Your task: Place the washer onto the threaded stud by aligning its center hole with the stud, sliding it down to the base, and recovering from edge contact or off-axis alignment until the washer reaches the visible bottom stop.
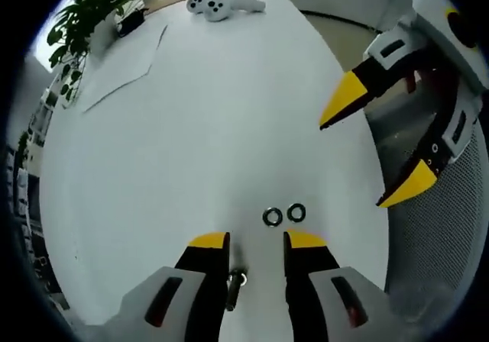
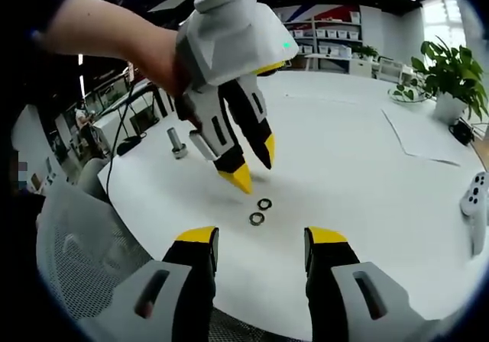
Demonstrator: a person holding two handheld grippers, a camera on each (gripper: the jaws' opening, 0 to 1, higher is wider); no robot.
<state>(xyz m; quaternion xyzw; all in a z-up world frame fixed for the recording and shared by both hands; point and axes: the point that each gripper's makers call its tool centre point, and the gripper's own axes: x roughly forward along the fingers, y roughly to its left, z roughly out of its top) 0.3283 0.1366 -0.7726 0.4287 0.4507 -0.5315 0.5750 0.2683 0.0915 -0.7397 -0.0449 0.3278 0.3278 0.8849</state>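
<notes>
2 washers (image 2: 260,211) flat on tabletop (image 2: 359,174), just beyond left tool (image 2: 250,166) (narrow, empty); right tool (image 2: 261,243) wide, nearer; stud (image 2: 177,142) far left.

No readable text, label, brand, number or sign anywhere. Sheets of paper (image 1: 126,59) on table (image 1: 191,143) look blank in left gripper view. Shelf bins (image 2: 332,34) at back of room (right gripper view) too small and blurred to read. Red, white and blue panel (image 2: 302,11) on far wall there bears no legible lettering.
</notes>
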